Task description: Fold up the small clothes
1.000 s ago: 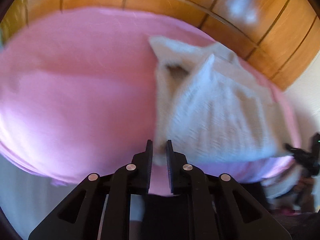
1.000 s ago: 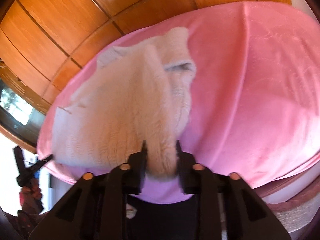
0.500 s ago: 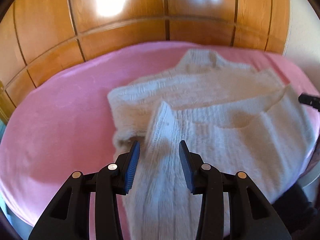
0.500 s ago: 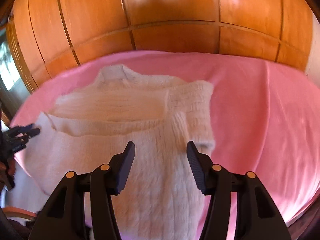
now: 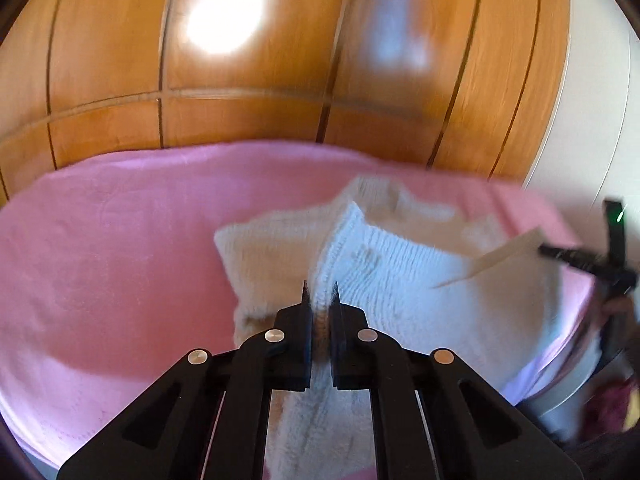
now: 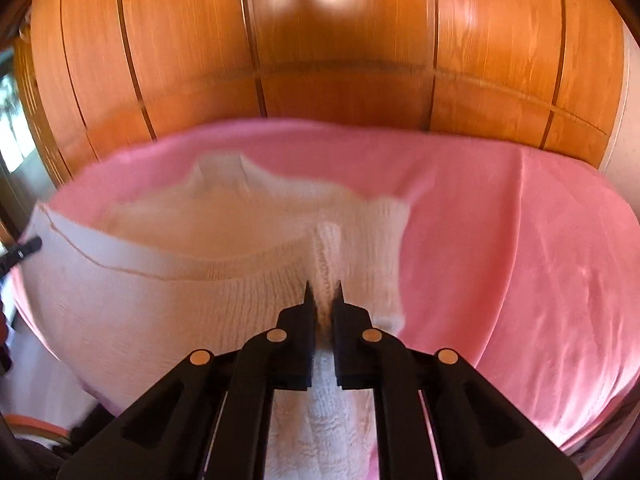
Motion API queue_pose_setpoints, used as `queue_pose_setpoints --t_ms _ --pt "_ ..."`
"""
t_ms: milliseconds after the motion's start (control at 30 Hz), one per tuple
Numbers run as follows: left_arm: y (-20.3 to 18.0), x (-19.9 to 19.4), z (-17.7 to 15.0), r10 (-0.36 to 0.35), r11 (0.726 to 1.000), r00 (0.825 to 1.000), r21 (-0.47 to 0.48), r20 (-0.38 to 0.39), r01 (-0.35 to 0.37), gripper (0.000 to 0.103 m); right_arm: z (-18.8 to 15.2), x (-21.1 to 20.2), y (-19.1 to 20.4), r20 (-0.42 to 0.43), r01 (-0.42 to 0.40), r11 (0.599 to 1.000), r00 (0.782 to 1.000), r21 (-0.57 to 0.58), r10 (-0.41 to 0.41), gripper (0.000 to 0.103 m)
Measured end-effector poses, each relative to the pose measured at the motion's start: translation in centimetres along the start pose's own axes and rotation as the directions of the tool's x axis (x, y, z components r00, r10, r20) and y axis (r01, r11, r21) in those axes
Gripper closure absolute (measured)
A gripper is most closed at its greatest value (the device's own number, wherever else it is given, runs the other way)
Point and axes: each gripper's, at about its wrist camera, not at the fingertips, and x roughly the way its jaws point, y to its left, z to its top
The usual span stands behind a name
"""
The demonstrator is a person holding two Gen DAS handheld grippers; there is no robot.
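Observation:
A small cream knitted sweater [image 5: 400, 280] lies on a pink blanket [image 5: 120, 240], its lower part folded up over the body. My left gripper [image 5: 320, 292] is shut on the sweater's near left edge, with knit bunched between the jaws. My right gripper [image 6: 324, 294] is shut on the near right edge of the same sweater [image 6: 180, 280]. The right gripper also shows in the left wrist view [image 5: 592, 264] at the far right. The collar [image 6: 220, 172] lies at the far side.
The pink blanket [image 6: 520, 240] covers the whole surface. A wooden panelled wall [image 5: 240, 100] stands right behind it. A white wall [image 5: 592, 120] is at the right. The blanket's near edge drops off below both grippers.
Both grippers were open half a second ago and have now shut on the sweater's near edge. The views have tilted up, so the cloth is lifting.

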Motion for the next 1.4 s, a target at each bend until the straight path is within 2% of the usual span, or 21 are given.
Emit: queue_pose_setpoints --t_ms 133,300,400,467,500,567,633,700,733,800,867,933,1000,1033,1133,1167,1200,1233,1267,1333,1400 --pt "2.3 0.6 2.7 -0.041 0.993 0.998 -0.110 0.037 0.045 0.098 3.9 -0.2 -1.1 0.068 -0.054 0.997 0.996 0.064 0.049 0.097" --pt "4.4 5.1 6.1 -0.011 0.988 0.999 -0.155 0.039 0.017 0.098 8.7 5.1 -2.4 0.079 -0.038 0.993 0.996 0.110 0.030 0.097" --pt "5.6 9.5 7.5 0.040 0.983 0.999 -0.178 -0.004 -0.040 0.098 10.7 10.2 -3.3 0.031 0.001 0.989 0.999 0.146 -0.005 0.097" --pt "6.2 13.1 7.6 0.102 0.979 0.993 -0.170 -0.059 -0.111 0.098 10.8 14.1 -3.5 -0.033 0.052 0.988 0.998 0.144 -0.048 0.097" --pt "6.6 15.0 7.4 0.116 0.977 0.988 -0.169 -0.104 -0.132 0.098 10.5 16.0 -3.6 -0.076 0.059 0.986 0.996 0.154 -0.047 0.097" --pt "6.9 18.5 6.5 0.192 0.965 0.961 -0.137 -0.200 -0.221 0.098 9.5 19.4 -4.0 -0.163 0.075 0.983 0.985 0.165 -0.048 0.096" --pt "6.6 20.0 6.0 0.242 0.957 0.935 -0.094 -0.260 -0.274 0.094 8.6 20.5 -4.2 -0.189 0.082 0.982 0.981 0.173 -0.049 0.090" --pt "6.1 19.0 6.4 0.274 0.952 0.936 -0.073 -0.220 -0.296 0.084 8.8 19.3 -4.1 -0.151 0.077 0.983 0.987 0.167 -0.052 0.072" --pt "5.6 17.9 6.8 0.297 0.949 0.939 -0.060 -0.174 -0.311 0.084 8.9 18.6 -4.1 -0.135 0.080 0.983 0.989 0.162 -0.058 0.059" --pt "4.5 15.9 7.5 0.265 0.962 0.959 -0.041 -0.100 -0.270 0.084 9.3 17.1 -3.3 -0.092 0.075 0.989 0.994 0.129 -0.063 0.059" --pt "2.9 14.6 7.9 0.187 0.982 0.981 -0.002 -0.050 -0.187 0.083 9.6 15.6 -1.7 -0.058 0.003 0.995 0.998 0.099 0.003 0.059" --pt "0.8 14.9 7.8 0.111 0.992 0.991 0.063 -0.072 -0.107 0.083 9.7 15.3 0.4 -0.065 -0.086 0.994 0.994 0.060 0.090 0.058" --pt "-0.7 16.5 7.3 0.083 0.993 0.989 0.100 -0.124 -0.071 0.083 9.5 15.9 2.6 -0.093 -0.142 0.990 0.985 0.021 0.144 0.058" --pt "-1.2 17.9 6.9 0.071 0.992 0.980 0.119 -0.184 -0.049 0.078 9.3 16.5 4.0 -0.115 -0.163 0.987 0.980 -0.003 0.162 0.058" --pt "-1.2 21.7 5.3 0.074 0.994 0.950 0.095 -0.303 -0.047 0.077 8.4 19.3 6.7 -0.216 -0.184 0.981 0.962 -0.056 0.168 0.059" --pt "-1.0 22.1 5.1 0.061 0.997 0.949 0.069 -0.309 -0.041 0.077 7.9 20.0 7.2 -0.235 -0.177 0.982 0.959 -0.066 0.157 0.064" --pt "-1.0 22.0 5.2 0.056 0.998 0.956 0.057 -0.289 -0.041 0.087 7.6 20.1 7.6 -0.236 -0.172 0.982 0.960 -0.076 0.150 0.068" --pt "-1.1 21.6 5.3 0.061 0.997 0.960 0.057 -0.274 -0.047 0.100 7.6 20.2 7.8 -0.229 -0.174 0.981 0.962 -0.084 0.151 0.082" --pt "-1.1 21.1 5.6 0.062 0.997 0.967 0.051 -0.246 -0.051 0.101 7.8 19.9 7.9 -0.218 -0.171 0.982 0.965 -0.084 0.149 0.098" --pt "-1.5 19.3 6.1 0.065 0.997 0.984 0.046 -0.164 -0.058 0.103 8.4 19.0 7.8 -0.167 -0.151 0.985 0.977 -0.085 0.135 0.098" --pt "-2.0 18.5 6.6 0.068 0.996 0.991 0.056 -0.113 -0.062 0.103 9.2 18.0 7.6 -0.125 -0.153 0.985 0.982 -0.083 0.142 0.099"
